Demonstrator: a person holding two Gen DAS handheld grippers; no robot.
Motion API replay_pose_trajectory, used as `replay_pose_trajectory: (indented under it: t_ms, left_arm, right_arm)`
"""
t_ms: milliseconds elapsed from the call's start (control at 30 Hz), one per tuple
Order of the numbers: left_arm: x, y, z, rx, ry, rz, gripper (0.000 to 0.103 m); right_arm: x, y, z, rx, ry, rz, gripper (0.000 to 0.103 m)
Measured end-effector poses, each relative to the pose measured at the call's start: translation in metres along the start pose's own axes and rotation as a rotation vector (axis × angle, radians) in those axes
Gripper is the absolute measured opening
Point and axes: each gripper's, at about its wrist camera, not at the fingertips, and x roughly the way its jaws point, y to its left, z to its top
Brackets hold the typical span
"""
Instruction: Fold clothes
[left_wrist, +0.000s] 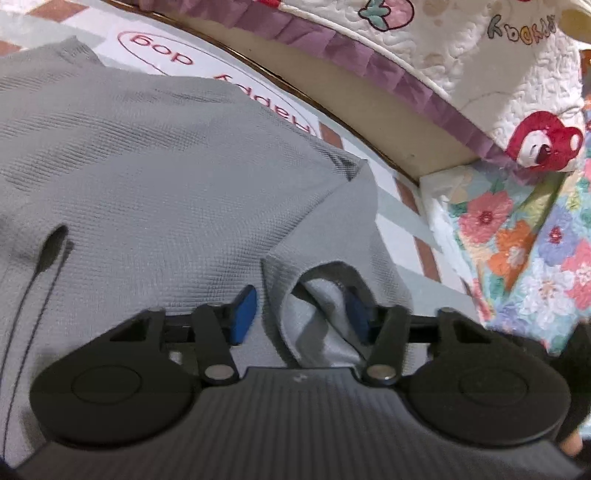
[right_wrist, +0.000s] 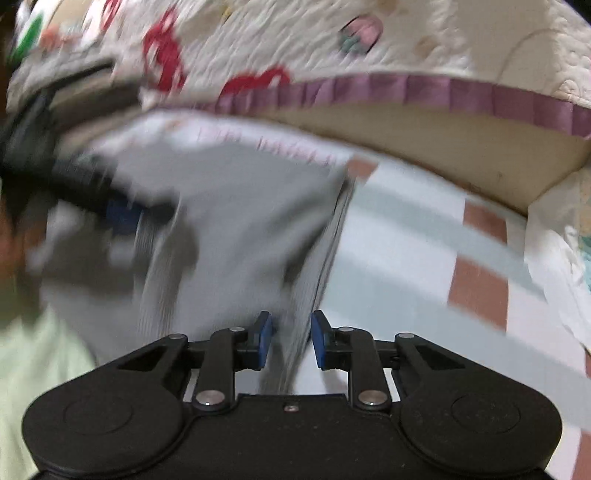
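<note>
a grey knitted garment (left_wrist: 155, 177) lies spread on a checked sheet (left_wrist: 402, 236) printed with white, pale green and brick-red squares, at the foot of a bed whose quilt (left_wrist: 480, 66) with strawberries and a purple frill hangs over the edge. a black drawstring (left_wrist: 40, 266) comes out of an eyelet in the grey cloth, so it may be a hooded top or joggers; i cannot say which.

the step in hand looks like a fold along the garment's right side. the left gripper (left_wrist: 301, 314) sits low over the cloth with its jaws spread wide, and a turned-up edge of grey cloth with a paler lining stands between the blue pads (left_wrist: 243, 314). the pads do not press the cloth, so it is either about to pinch that edge or has just let it go. the pictures fit both.

the right gripper (right_wrist: 291, 339) is in a badly blurred view. its jaws stand apart with a modest gap, and a hanging strip of the grey cloth's edge runs down between them. whether the pads touch it i cannot tell.

in my judgement, if the fold goes on, both grippers need a firm pinch on the same edge, lifted evenly so the heavy knit does not sag or drag the drawstring out of line.
</note>
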Motion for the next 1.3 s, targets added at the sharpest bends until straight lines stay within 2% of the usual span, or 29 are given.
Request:
replay_pose_trajectory:
  t_ms: [67, 133, 233, 267, 300, 433, 533, 667, 700, 767, 867, 933, 967, 1000, 1067, 1133, 1233, 1300]
  left_arm:
    - [0.0, -0.003, -0.002, 0.023, 0.013, 0.012, 0.021]
    - [-0.002, -0.009, -0.005, 0.058, 0.013, 0.015, 0.01]
    - [-0.005, -0.018, -0.01, 0.099, 0.009, 0.008, 0.007]
    - [-0.007, -0.021, -0.011, 0.111, 0.004, 0.006, 0.007]
    - [-0.008, -0.022, -0.012, 0.114, -0.001, 0.002, 0.007]
    - [-0.014, -0.021, -0.013, 0.091, -0.011, 0.0, 0.007]
    - [-0.017, -0.013, -0.016, 0.053, 0.001, 0.023, 0.006]
    - [-0.021, -0.003, -0.019, 0.002, 0.018, 0.054, 0.008]
    - [-0.024, -0.004, -0.018, 0.028, 0.006, 0.065, 0.009]
    - [-0.032, -0.007, -0.017, 0.092, -0.024, 0.089, 0.009]
    - [-0.045, -0.009, -0.014, 0.119, -0.066, 0.13, 0.01]
    - [-0.055, -0.012, -0.012, 0.115, -0.117, 0.12, 0.019]
    - [-0.06, -0.013, -0.011, 0.114, -0.14, 0.107, 0.022]
    - [-0.063, -0.014, -0.01, 0.112, -0.147, 0.083, 0.03]
    - [-0.064, -0.018, -0.011, 0.111, -0.143, 0.031, 0.037]
    - [-0.056, -0.026, -0.017, 0.144, -0.107, 0.008, 0.039]
    - [-0.044, -0.041, -0.028, 0.234, -0.016, 0.014, 0.046]
    - [-0.037, -0.049, -0.039, 0.289, 0.06, 0.033, 0.049]
  right_arm:
    - [0.003, 0.005, -0.01, 0.008, -0.017, -0.013, 0.028]
    - [0.006, 0.009, -0.02, 0.016, -0.034, -0.027, 0.036]
    - [0.013, 0.009, -0.02, 0.039, -0.076, -0.085, 0.036]
    - [0.013, 0.006, -0.018, 0.06, -0.088, -0.081, 0.024]
    - [0.013, 0.003, -0.015, 0.08, -0.1, -0.076, 0.005]
    - [0.001, -0.004, -0.021, 0.182, -0.154, -0.081, 0.005]
    - [0.005, -0.016, -0.032, 0.281, -0.11, -0.09, 0.005]
    - [0.008, -0.013, -0.031, 0.254, -0.086, -0.102, 0.008]
    - [0.007, -0.013, -0.029, 0.25, -0.068, -0.112, 0.009]
    - [0.002, -0.012, -0.023, 0.236, -0.038, -0.123, 0.022]
    - [-0.015, -0.009, -0.017, 0.226, -0.042, -0.15, 0.025]
    - [-0.028, -0.011, -0.013, 0.267, -0.075, -0.144, 0.025]
    - [-0.032, -0.012, -0.012, 0.313, -0.107, -0.109, 0.025]
    - [-0.036, -0.013, -0.01, 0.354, -0.138, -0.073, 0.025]
    - [-0.033, -0.007, -0.006, 0.354, -0.159, -0.017, 0.032]
    - [-0.019, 0.009, -0.001, 0.26, -0.117, -0.015, 0.033]
    - [0.008, 0.041, -0.009, 0.076, 0.023, -0.047, 0.034]
    - [0.006, 0.058, -0.019, 0.012, 0.01, -0.088, 0.038]
